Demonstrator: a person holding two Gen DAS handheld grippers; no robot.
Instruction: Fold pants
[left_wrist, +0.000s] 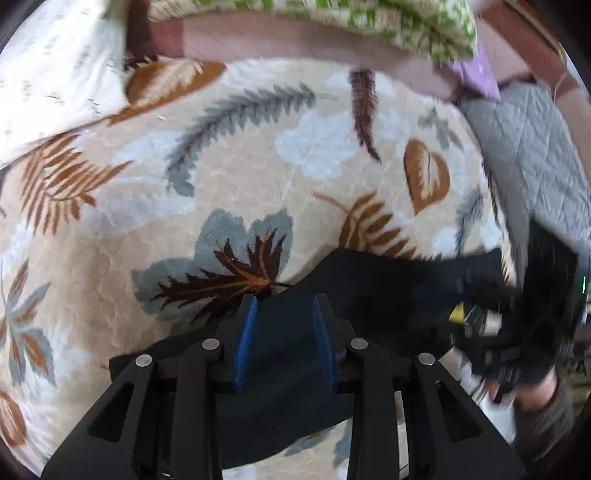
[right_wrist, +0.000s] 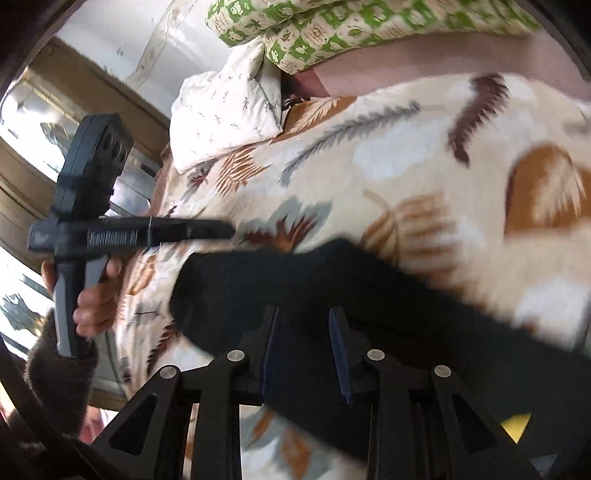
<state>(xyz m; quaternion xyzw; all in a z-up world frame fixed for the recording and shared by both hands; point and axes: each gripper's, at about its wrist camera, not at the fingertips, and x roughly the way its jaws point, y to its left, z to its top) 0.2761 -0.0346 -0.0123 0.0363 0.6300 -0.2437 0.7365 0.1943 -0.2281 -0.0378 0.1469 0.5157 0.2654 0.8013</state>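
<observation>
Dark pants (left_wrist: 388, 284) lie on a cream leaf-patterned blanket (left_wrist: 229, 173), stretching from my left gripper toward the right edge of the left wrist view. My left gripper (left_wrist: 284, 301) hangs over their near end, blue pads apart, and the cloth lies flat behind them without being pinched. In the right wrist view the pants (right_wrist: 295, 280) run as a dark band down to the right. My right gripper (right_wrist: 303, 312) is above them, pads apart and nothing clamped. The left gripper (right_wrist: 227, 229) shows from the side, held by a hand (right_wrist: 96, 295).
A white pillow (left_wrist: 48, 74) and a green-patterned quilt (left_wrist: 369, 18) lie at the far side of the bed. A grey quilted cover (left_wrist: 535, 147) and a purple cloth (left_wrist: 476, 74) are at the right. A window frame (right_wrist: 37, 129) stands beyond the bed's left edge.
</observation>
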